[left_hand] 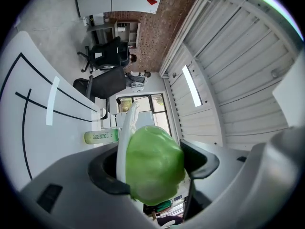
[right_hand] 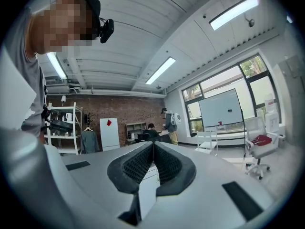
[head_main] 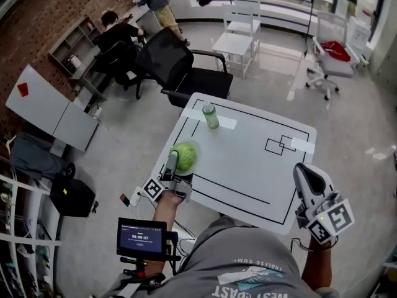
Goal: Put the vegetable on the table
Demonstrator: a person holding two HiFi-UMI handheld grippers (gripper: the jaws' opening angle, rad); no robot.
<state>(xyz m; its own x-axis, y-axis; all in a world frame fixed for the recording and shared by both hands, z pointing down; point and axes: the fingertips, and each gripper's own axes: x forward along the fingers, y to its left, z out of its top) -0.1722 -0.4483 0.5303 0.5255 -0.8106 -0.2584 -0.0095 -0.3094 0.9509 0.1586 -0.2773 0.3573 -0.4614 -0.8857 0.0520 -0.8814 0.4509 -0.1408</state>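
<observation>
A round green cabbage [head_main: 185, 156] is over the left edge of the white table [head_main: 248, 160]. My left gripper [head_main: 177, 161] is shut on it from the near side. In the left gripper view the cabbage [left_hand: 155, 163] fills the gap between the dark pads [left_hand: 200, 160], with a pale leaf sticking out past them. Whether it rests on the tabletop I cannot tell. My right gripper [head_main: 305, 170] hovers off the table's near right corner. Its ribbed jaws [right_hand: 153, 163] are pressed together with nothing between them.
A green bottle [head_main: 210, 115] stands on the table's far left part, also seen as the bottle [left_hand: 100, 136] lying sideways in the left gripper view. Black lines and white tape strips mark the tabletop. A black office chair [head_main: 180, 73] stands behind the table. A small screen [head_main: 141, 238] sits at my left.
</observation>
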